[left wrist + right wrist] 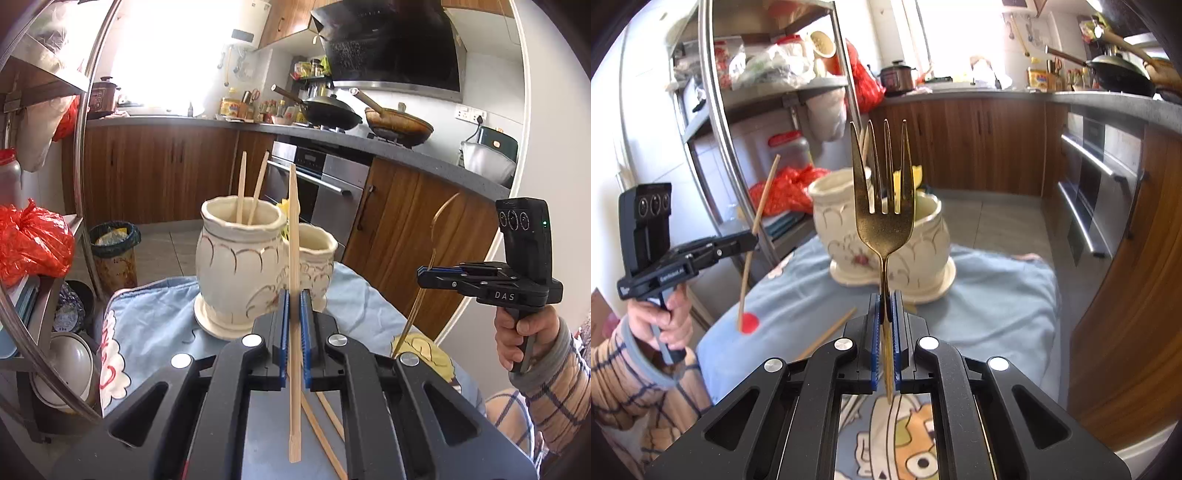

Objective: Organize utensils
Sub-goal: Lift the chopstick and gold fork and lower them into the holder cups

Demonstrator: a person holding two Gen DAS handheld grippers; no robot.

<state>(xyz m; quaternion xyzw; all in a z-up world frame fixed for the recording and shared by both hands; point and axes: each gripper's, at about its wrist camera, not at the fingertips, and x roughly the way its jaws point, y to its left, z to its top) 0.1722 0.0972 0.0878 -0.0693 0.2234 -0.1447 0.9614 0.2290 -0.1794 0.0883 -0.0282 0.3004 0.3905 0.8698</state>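
Observation:
My left gripper (294, 295) is shut on a wooden chopstick (294, 229) and holds it upright above the table, in front of the cream double utensil holder (236, 266). Two chopsticks (250, 192) stand in the holder's larger pot. My right gripper (885, 297) is shut on a gold fork (882, 184), tines up, just short of the holder (923, 258). The right gripper (428, 275) also shows in the left view with the fork (439, 218). The left gripper (750, 236) with its chopstick (761, 218) shows in the right view.
A blue cartoon cloth (990, 306) covers the table. Loose chopsticks (325, 435) lie on it under my left gripper, and one (831, 332) lies left of my right gripper. A metal rack (716, 110) stands left; counter, oven (325, 192) and a bin (114, 247) behind.

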